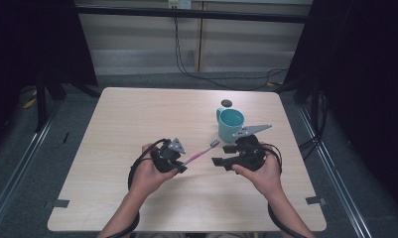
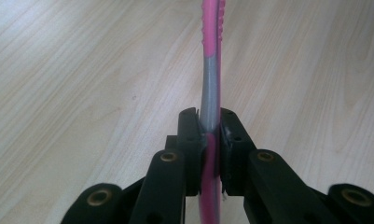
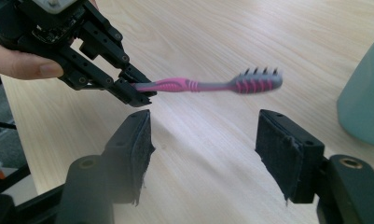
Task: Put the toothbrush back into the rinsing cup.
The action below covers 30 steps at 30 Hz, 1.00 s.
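Note:
A pink and grey toothbrush [image 1: 201, 152] is held above the table, its bristle head pointing toward the teal cup [image 1: 230, 124]. My left gripper [image 1: 180, 167] is shut on the handle end; in the left gripper view the handle [image 2: 211, 84] runs straight out between the closed jaws of the left gripper [image 2: 210, 122]. My right gripper [image 1: 223, 155] is open just right of the brush and in front of the cup. In the right gripper view, the right gripper [image 3: 203, 126] has nothing between its jaws and the toothbrush [image 3: 208, 85] hangs beyond them, clamped by the left gripper [image 3: 135, 93].
The light wooden table [image 1: 137, 114] carries the cup near its back right, and a small dark round object [image 1: 227, 103] lies behind the cup. The cup's wall [image 3: 364, 102] stands at the right edge of the right gripper view. Cables lie on the floor beyond the table.

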Available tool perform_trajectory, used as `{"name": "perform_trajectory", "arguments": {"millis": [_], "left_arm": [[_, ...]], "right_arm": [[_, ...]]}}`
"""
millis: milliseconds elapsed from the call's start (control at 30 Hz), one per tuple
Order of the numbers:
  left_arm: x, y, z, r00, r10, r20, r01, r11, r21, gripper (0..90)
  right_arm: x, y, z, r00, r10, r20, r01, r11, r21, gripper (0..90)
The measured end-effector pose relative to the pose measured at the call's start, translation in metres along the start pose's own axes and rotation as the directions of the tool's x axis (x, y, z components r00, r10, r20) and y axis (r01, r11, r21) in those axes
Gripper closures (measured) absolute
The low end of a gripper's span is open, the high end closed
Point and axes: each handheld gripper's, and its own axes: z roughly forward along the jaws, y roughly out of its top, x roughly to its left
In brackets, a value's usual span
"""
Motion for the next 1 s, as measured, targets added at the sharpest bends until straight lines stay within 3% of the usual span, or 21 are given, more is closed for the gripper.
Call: {"name": "perform_trajectory", "arguments": {"millis": [100, 233, 400, 667, 733, 1000], "left_arm": [[0.001, 0.0, -0.001, 0.9999, -0.014, 0.006, 0.014, 0.9998, -0.013, 81.4], [0.001, -0.001, -0.002, 0.9963, -0.079, 0.035, 0.081, 0.9947, -0.063, 81.4], [0.0, 0.001, -0.003, 0.9961, -0.08, 0.038, 0.082, 0.9936, -0.077, 81.4], [-0.002, -0.001, -0.002, 0.9913, -0.121, 0.052, 0.126, 0.9854, -0.114, 81.3], [-0.002, -0.001, -0.003, 0.9919, -0.117, 0.048, 0.122, 0.9861, -0.113, 81.4], [-0.006, 0.0, -0.005, 0.9907, -0.121, 0.063, 0.129, 0.9788, -0.159, 81.3]], "right_arm": [[-0.001, -0.002, 0.001, 1.0, 0.006, -0.005, -0.006, 1.0, -0.008, 37.1], [0.0, -0.006, 0.004, 0.9996, 0.024, -0.017, -0.024, 0.999, -0.037, 39.0], [0.0, -0.008, 0.005, 0.9984, 0.045, -0.034, -0.047, 0.996, -0.071, 41.3], [0.003, -0.009, 0.011, 0.997, 0.061, -0.048, -0.066, 0.992, -0.112, 45.7], [0.004, -0.009, 0.011, 0.9968, 0.065, -0.046, -0.07, 0.991, -0.111, 46.5], [0.003, -0.01, 0.019, 0.9914, 0.126, -0.037, -0.13, 0.979, -0.154, 50.5]]}}
